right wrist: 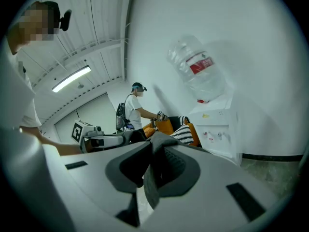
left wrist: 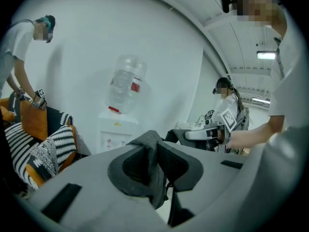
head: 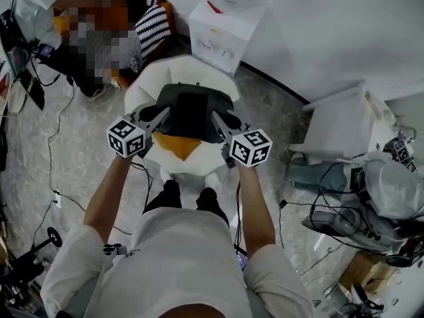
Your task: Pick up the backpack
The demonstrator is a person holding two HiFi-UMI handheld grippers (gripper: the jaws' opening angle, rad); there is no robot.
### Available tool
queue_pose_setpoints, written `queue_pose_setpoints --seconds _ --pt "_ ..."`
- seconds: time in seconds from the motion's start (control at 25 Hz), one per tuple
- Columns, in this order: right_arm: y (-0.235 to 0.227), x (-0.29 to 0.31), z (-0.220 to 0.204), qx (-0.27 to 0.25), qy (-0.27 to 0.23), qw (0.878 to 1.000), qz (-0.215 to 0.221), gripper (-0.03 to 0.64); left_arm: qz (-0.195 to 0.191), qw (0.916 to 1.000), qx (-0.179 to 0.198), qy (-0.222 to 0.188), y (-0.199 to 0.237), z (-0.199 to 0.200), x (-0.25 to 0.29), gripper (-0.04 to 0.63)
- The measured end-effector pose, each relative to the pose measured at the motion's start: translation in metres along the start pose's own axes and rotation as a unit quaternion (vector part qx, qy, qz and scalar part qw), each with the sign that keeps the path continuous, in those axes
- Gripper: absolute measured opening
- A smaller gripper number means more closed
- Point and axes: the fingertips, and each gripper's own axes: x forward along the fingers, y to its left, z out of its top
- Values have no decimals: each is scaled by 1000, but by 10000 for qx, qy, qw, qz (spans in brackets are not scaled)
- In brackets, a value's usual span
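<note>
In the head view I hold a dark grey backpack [head: 193,110] up in front of me, over a white round seat [head: 149,78]; an orange part [head: 179,146] shows under it. My left gripper [head: 161,116] grips its left top edge, and my right gripper [head: 219,119] grips the right one. In the left gripper view the jaws [left wrist: 153,162] are shut on a fold of grey fabric [left wrist: 150,146], with the right gripper [left wrist: 208,133] beyond. The right gripper view shows its jaws [right wrist: 154,167] pinching the same grey fabric [right wrist: 158,146].
A white water dispenser [head: 222,35] stands against the wall behind the seat. Striped and orange cushions [head: 154,20] lie at the back left. A white box [head: 344,121] and tangled cables and gear [head: 361,197] sit to the right. Cables [head: 56,144] run over the floor on the left.
</note>
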Motion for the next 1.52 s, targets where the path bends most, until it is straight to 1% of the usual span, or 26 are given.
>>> queue_pose_setpoints --seconds 0.16,0.44,0.6,0.72,0.84,0.96,1.04,1.16,1.24,1.52 --pt "10 -2 20 -108 -110 9998 132 46 56 9998 35 -185 -3 20 -7 52" --pt "30 -16 46 -320 -339 9987 219 46 49 9986 190 -493 -21 48 -25 52" --pt "44 -24 73 -417 -494 9974 303 46 24 9968 316 -731 -29 78 -34 52" --pt "48 -31 96 -438 -611 9964 385 46 -31 9953 503 -823 -37 101 -35 52" --pt "55 -40 117 -514 -797 9945 435 46 -76 9928 724 -953 -47 123 -40 52" --pt "79 -61 132 -657 -966 9920 474 46 -101 9886 934 -1176 -71 139 -61 52" --pt "89 -66 141 -740 -1038 9905 518 46 -106 9869 986 -1272 -77 147 -68 52" --pt "75 -57 160 -735 -1082 9898 569 46 -125 9866 1001 -1282 -65 164 -54 52" --pt "72 -58 172 -748 -1122 9892 578 46 -163 9855 1044 -1329 -66 177 -51 49" --pt "101 -86 185 -992 -1411 9828 656 46 -262 9770 1301 -1670 -95 194 -73 40"
